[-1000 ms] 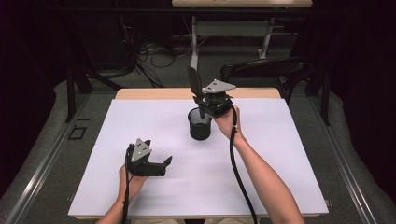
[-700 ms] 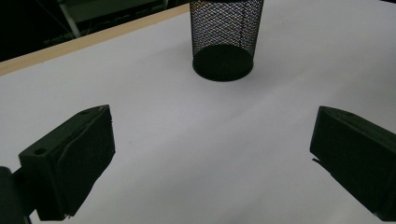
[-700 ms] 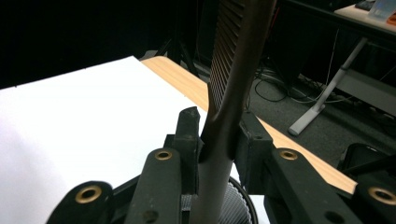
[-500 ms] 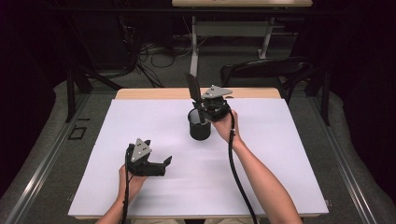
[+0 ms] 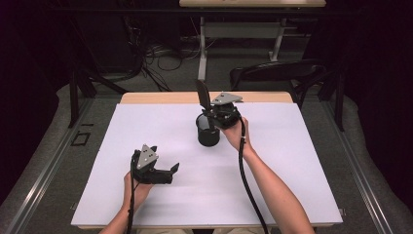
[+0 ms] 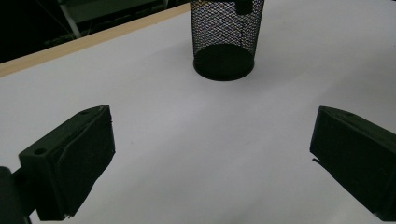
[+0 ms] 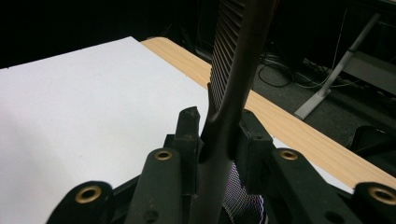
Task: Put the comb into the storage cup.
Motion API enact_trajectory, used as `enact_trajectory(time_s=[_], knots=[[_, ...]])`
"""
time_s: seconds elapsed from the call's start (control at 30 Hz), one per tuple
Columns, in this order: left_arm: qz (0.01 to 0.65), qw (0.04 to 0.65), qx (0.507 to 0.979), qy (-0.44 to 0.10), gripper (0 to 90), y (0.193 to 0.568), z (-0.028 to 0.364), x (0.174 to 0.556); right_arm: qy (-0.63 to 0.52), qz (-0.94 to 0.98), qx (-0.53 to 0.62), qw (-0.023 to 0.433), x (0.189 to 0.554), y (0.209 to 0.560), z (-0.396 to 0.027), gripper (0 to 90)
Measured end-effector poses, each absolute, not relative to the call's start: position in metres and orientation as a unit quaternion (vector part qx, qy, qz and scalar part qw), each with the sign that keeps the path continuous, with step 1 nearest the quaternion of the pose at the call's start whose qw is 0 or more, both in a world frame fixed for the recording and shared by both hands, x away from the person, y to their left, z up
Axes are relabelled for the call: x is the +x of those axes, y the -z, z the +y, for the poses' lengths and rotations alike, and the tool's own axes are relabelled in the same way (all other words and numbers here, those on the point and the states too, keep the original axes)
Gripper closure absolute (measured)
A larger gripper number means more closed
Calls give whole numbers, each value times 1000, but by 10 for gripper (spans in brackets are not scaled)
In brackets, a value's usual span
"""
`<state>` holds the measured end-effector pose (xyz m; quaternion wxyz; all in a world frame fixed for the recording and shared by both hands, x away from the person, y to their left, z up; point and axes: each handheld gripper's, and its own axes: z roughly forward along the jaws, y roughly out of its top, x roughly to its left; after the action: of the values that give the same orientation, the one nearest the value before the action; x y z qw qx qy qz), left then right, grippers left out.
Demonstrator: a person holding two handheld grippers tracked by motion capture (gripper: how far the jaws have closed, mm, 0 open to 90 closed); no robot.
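white table cover (image 5: 146, 126), floor cables (image 5: 146, 58), chair (image 5: 277, 73)

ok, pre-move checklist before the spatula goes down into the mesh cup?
1. Grip on the slotted spatula: ok. The right gripper is clamped on its handle.
2. Spatula over the mesh cup: ok. In the high view its handle runs down into the cup's mouth.
3. Cup upright: ok. It stands on its base on the white sheet.
4. Room inside the cup: ok as far as seen. Through the mesh, the left gripper view shows just one dark tip near the top.
5. Left gripper: ok. Jaws wide open, well short of the cup, holding nothing.
6. How deep the handle end sits: cannot tell.
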<state>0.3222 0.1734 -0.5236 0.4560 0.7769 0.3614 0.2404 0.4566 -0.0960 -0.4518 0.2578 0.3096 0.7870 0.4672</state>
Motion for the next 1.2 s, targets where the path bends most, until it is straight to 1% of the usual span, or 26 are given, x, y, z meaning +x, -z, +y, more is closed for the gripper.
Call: enact_trajectory(time_s=[0.57,0.97,1.2], knots=[[361,455,777,-242,1,524,175,323,-455,792,324,247,462,465,-96,732],[360,455,778,-241,1,524,174,324,-434,802,343,225,467,475,-95,731],[361,455,778,-240,1,525,175,325,-423,808,346,220,469,479,-94,731]])
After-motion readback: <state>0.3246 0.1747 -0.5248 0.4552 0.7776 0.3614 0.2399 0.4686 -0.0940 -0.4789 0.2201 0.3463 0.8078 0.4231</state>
